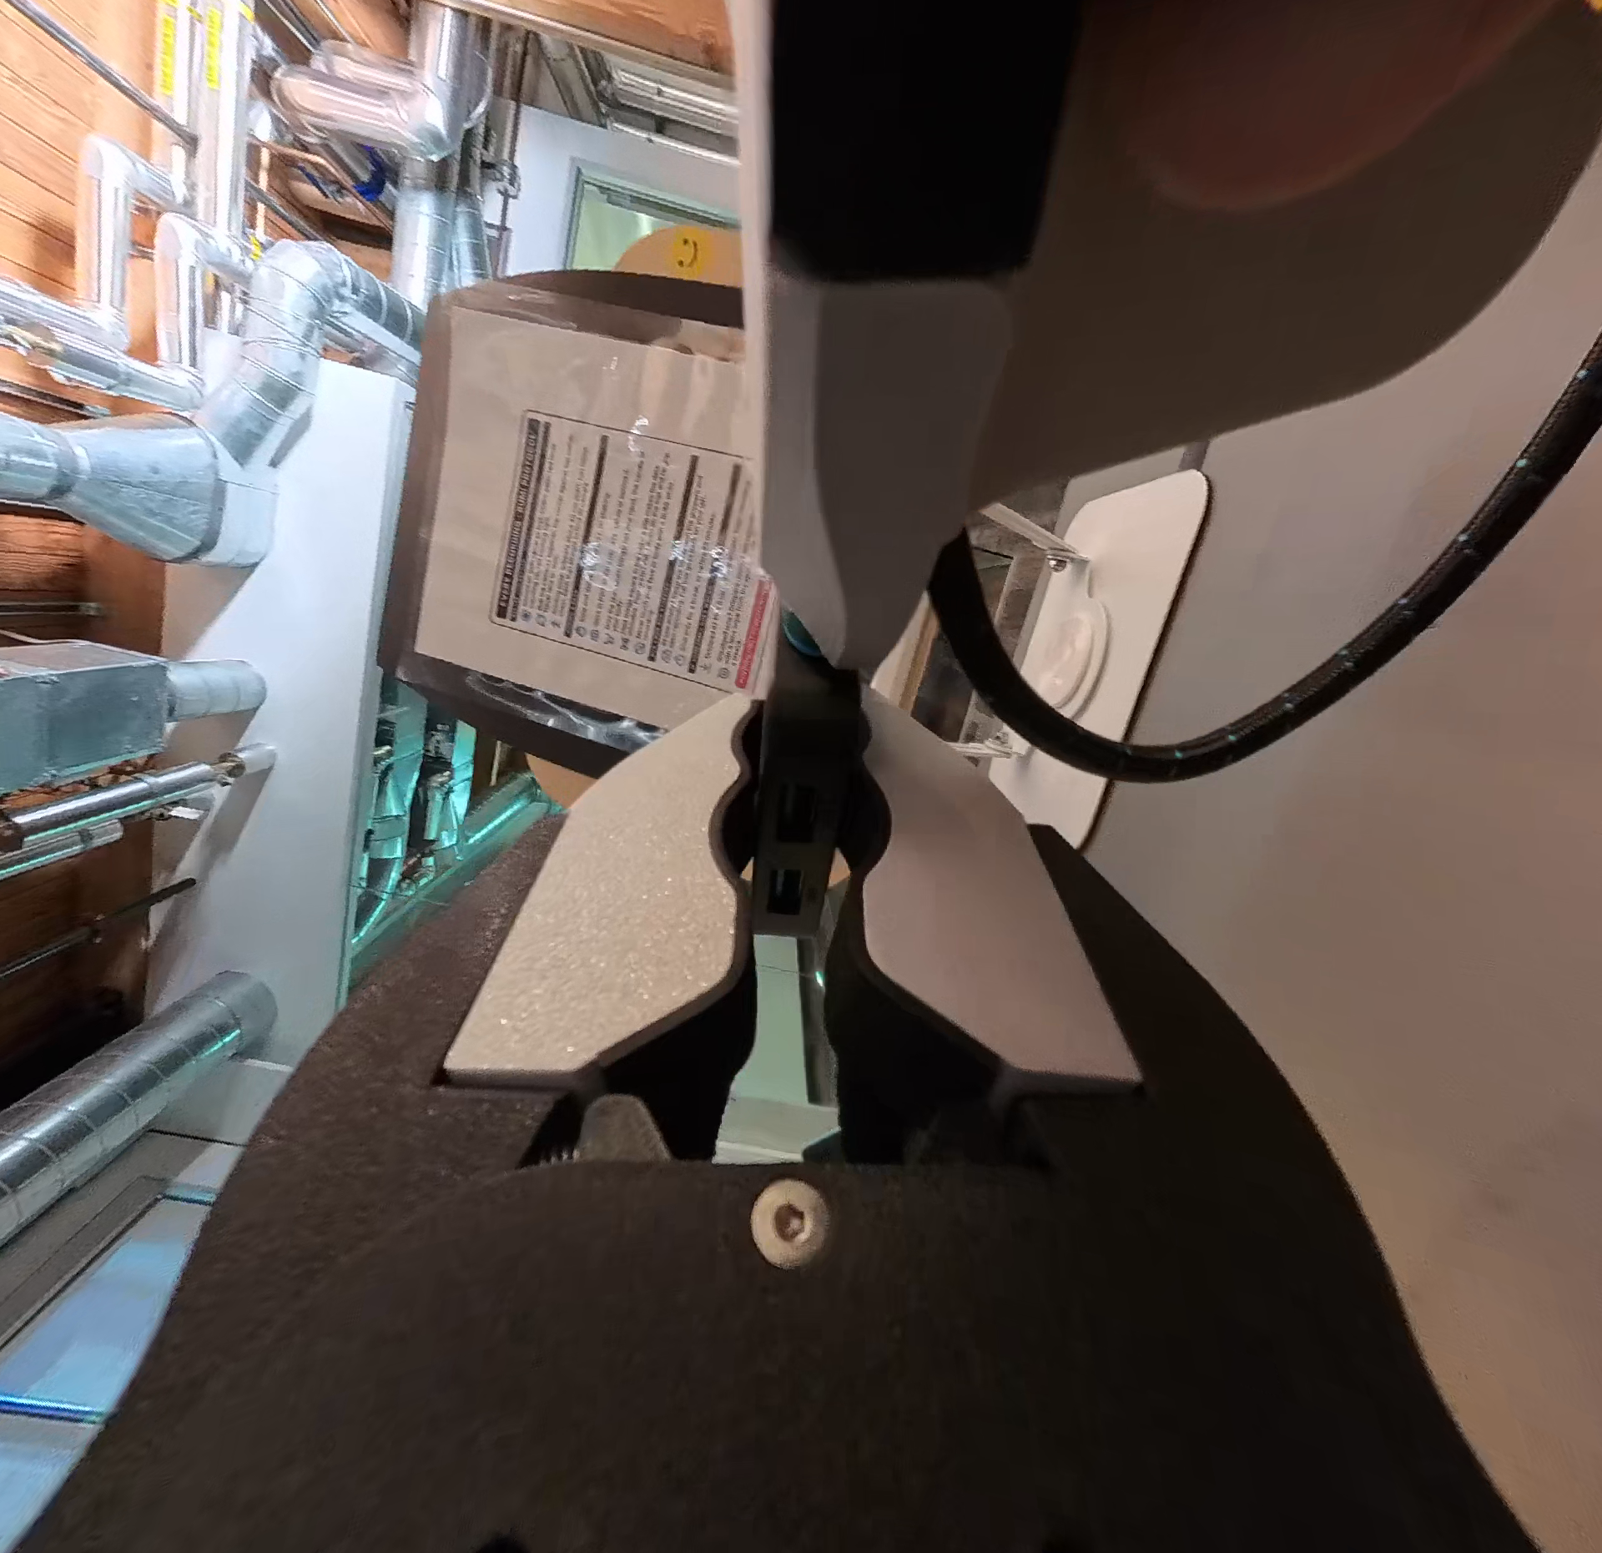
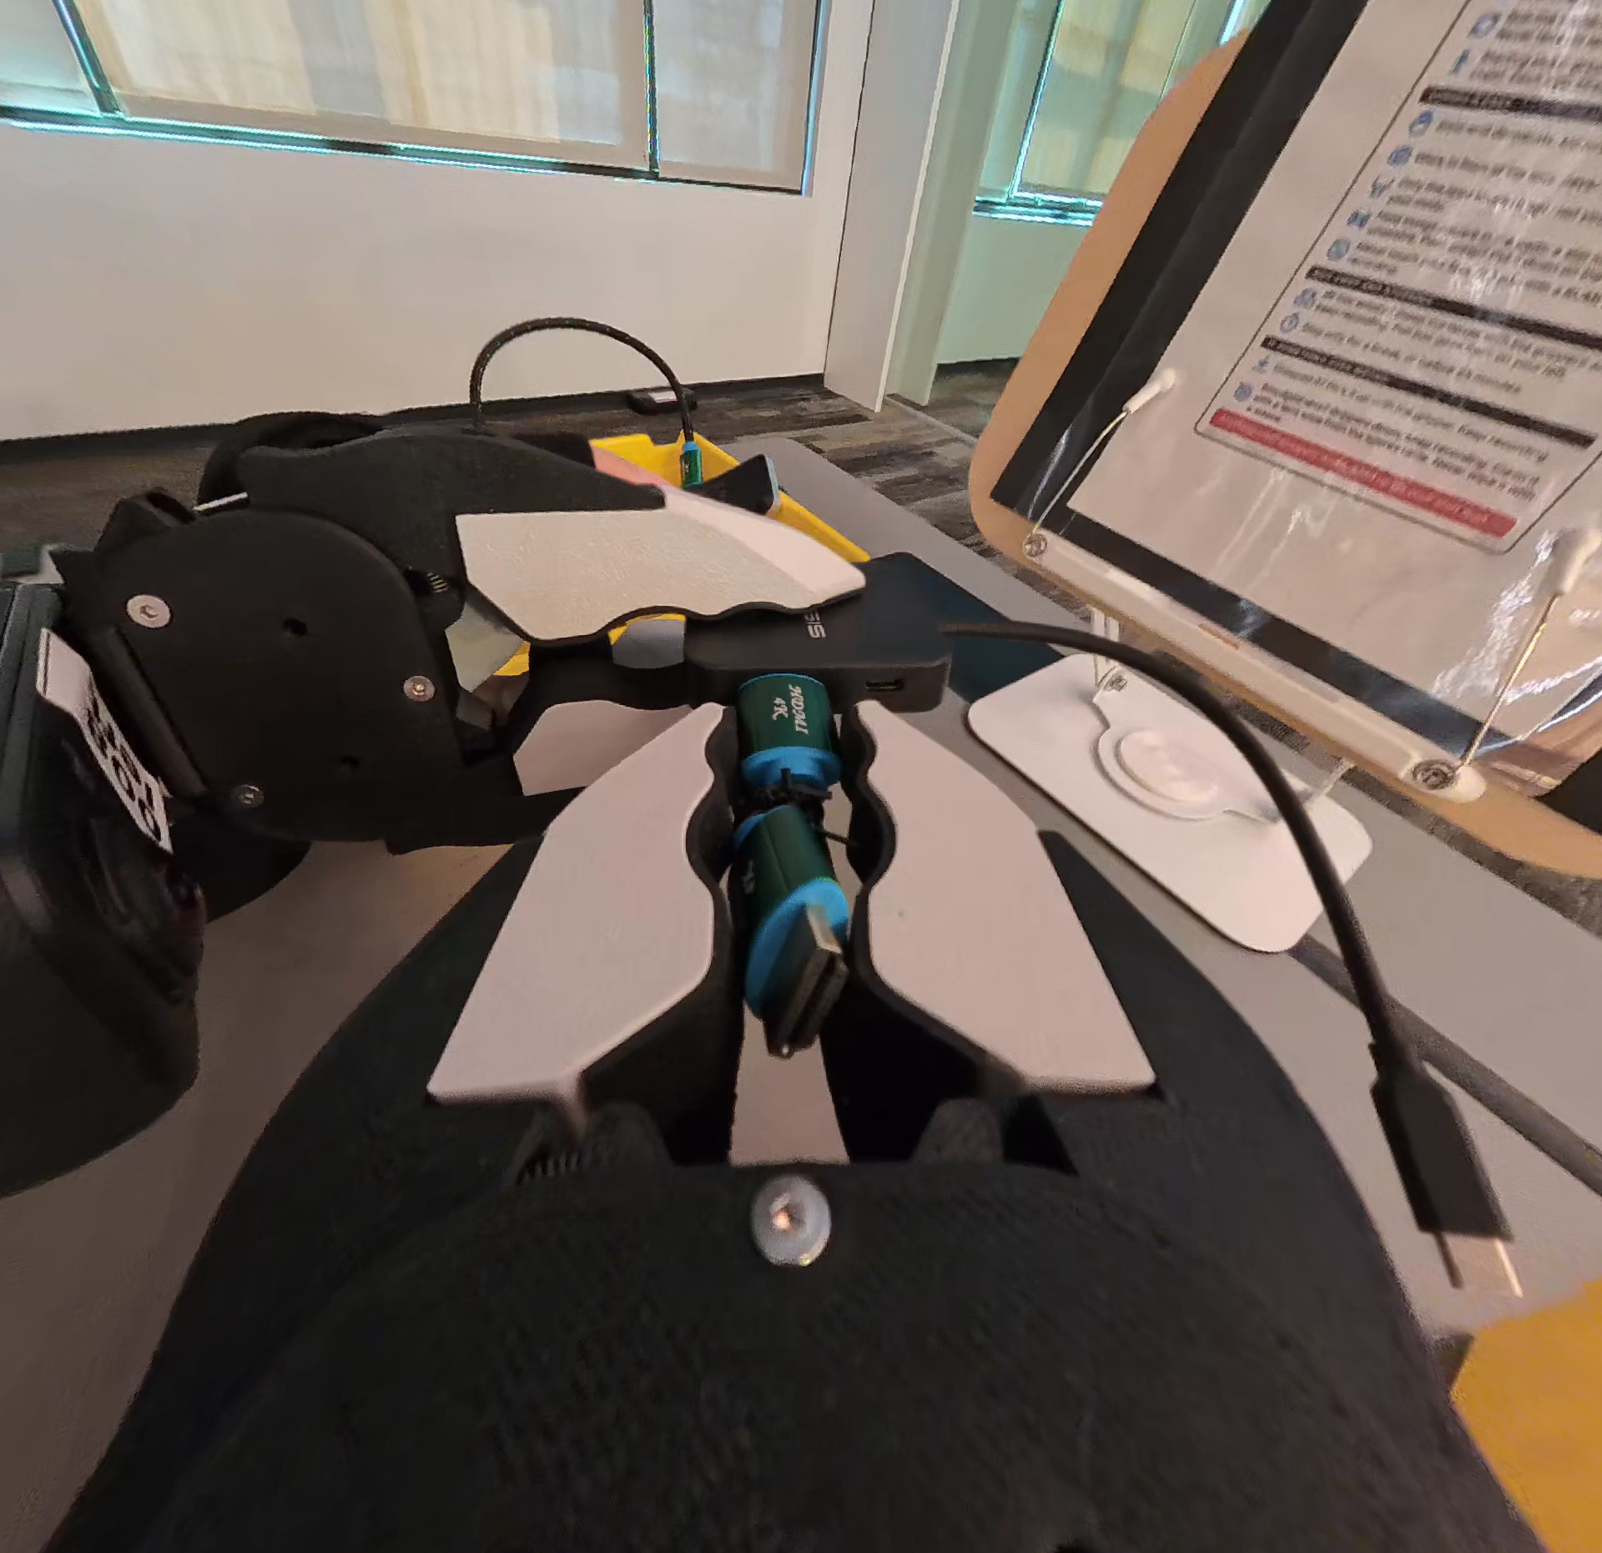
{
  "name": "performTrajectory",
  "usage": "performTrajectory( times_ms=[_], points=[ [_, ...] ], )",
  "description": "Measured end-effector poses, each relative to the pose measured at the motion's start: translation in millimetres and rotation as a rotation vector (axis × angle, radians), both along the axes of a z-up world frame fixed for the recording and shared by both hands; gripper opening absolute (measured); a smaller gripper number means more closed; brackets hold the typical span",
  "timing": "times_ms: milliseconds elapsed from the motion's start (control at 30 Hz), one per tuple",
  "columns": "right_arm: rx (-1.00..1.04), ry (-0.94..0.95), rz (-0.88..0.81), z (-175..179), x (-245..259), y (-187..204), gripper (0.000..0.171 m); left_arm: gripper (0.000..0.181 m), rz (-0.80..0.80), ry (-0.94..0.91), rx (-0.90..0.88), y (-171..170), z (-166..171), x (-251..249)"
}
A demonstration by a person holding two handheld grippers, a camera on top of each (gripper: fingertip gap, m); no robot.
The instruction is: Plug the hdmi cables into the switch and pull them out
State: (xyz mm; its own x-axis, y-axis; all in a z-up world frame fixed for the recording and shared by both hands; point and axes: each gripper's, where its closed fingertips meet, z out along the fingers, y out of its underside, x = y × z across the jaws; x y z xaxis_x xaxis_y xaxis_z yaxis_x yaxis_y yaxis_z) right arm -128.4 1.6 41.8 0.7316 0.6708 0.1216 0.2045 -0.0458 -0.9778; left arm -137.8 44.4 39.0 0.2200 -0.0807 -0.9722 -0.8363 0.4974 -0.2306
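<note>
The switch (image 2: 832, 636) is a small flat black box held up above the grey table (image 2: 1474, 974). The left gripper (image 2: 763, 636) comes in from the left and its jaws are pinched shut on the left part of the switch. A green and blue plug (image 2: 784, 718) sits in the near side of the switch, and it looks like it is in or almost in. A second plug (image 2: 793, 922) of the same kind is tied to it and points back at the camera, with its metal end bare. The right gripper (image 2: 784, 783) has its jaws narrow around this pair of plugs, holding them. In the left view, the switch (image 1: 797, 809) shows two open ports facing the camera. A thin black cord (image 2: 1283, 818) hangs from the right end of the switch, and its own plug dangles loose. To the right stands a board (image 2: 1300, 315) with a printed sheet on a white stand (image 2: 1214, 870). A yellow bin (image 2: 815, 514) lies far behind. To do this step well, I think the right gripper should move straight along the plug, not wiggle it sideways, while the left one keeps the switch from moving.
</note>
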Motion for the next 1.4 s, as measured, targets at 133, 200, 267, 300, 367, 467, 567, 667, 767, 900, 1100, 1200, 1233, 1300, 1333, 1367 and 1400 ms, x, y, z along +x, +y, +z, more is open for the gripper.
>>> performTrajectory(
  times_ms=[133, 200, 267, 300, 367, 467, 567, 667, 767, 900, 1100, 1200, 1233, 1300, 1333, 1367, 1400],
  points=[
    [0.001, 0.014, -0.024, -0.1, 2.0, 0.1, 0.023, 0.015, -0.002, -0.007, -0.025, 0.1, -0.5, 2.2],
    [0.019, 0.012, -0.021, 2.2, 1.9, -2.0, 0.023, 0.015, -0.006, -0.011, -0.019, -2.6, 2.3, 2.3],
    [0.027, 0.015, -0.013, 4.3, 0.9, -3.8, 0.023, 0.015, 0.009, -0.008, -0.015, -4.6, 4.9, 1.4],
    [0.031, 0.017, -0.006, 5.2, -0.2, -4.5, 0.023, 0.014, 0.02, 0.001, -0.006, -5.9, 5.8, 0.7],
    [0.041, -0.018, -0.013, 4.6, -1.6, -6.0, 0.023, 0.014, 0.042, 0.016, 0.051, -7.1, 5.6, 0.7],
    [0.028, -0.081, -0.014, -4.1, -6.7, -7.4, 0.023, 0.014, 0.017, 0.033, 0.056, -7.8, -3.1, 7.4],
    [0.01, -0.097, -0.004, -9.1, -7.2, -6.2, 0.023, 0.014, -0.009, 0.041, 0.036, -8.1, -8.9, 7.6],
    [-0.016, -0.07, -0.001, -12.6, -6.6, -2.9, 0.023, 0.014, 0.001, 0.03, -0.021, -5.2, -13.1, 5.9],
    [-0.04, -0.044, -0.004, -16.4, -6.3, -1.0, 0.023, 0.014, -0.003, 0.031, -0.047, -3.4, -17.3, 5.6],
    [-0.018, -0.012, -0.004, -10.7, -4.0, -3.5, 0.023, 0.01, 0.14, 0.044, -0.087, 20.7, -19.7, -12.8],
    [0.049, 0.056, -0.019, 39.1, 21.9, -15.3, 0.022, 0.014, 0.284, -0.192, -0.209, 59.8, 11.3, -107.5],
    [0.024, 0.02, 0.014, 32.6, 15.3, -11.2, 0.022, 0.014, 0.058, -0.231, -0.128, 19.0, 48.2, -60.5],
    [0.018, 0.004, 0.027, 30.0, 15.0, -11.6, 0.022, 0.013, 0.018, -0.214, -0.071, 7.1, 56.2, -51.5],
    [0.021, -0.029, 0.036, 28.6, 18.3, -13.2, 0.023, 0.013, -0.041, -0.149, 0.005, -10.1, 60.6, -39.5],
    [0.026, -0.051, 0.047, 29.3, 20.1, -14.6, 0.023, 0.014, -0.044, -0.138, 0.017, -14.0, 60.7, -37.5],
    [0.029, -0.078, 0.09, 30.1, 19.0, -19.5, 0.023, 0.013, -0.049, -0.122, 0.007, -16.2, 58.6, -35.2],
    [0.038, -0.075, 0.092, 35.4, 22.7, -21.6, 0.023, 0.013, -0.043, -0.117, -0.002, -15.5, 57.6, -35.5]
  ],
)
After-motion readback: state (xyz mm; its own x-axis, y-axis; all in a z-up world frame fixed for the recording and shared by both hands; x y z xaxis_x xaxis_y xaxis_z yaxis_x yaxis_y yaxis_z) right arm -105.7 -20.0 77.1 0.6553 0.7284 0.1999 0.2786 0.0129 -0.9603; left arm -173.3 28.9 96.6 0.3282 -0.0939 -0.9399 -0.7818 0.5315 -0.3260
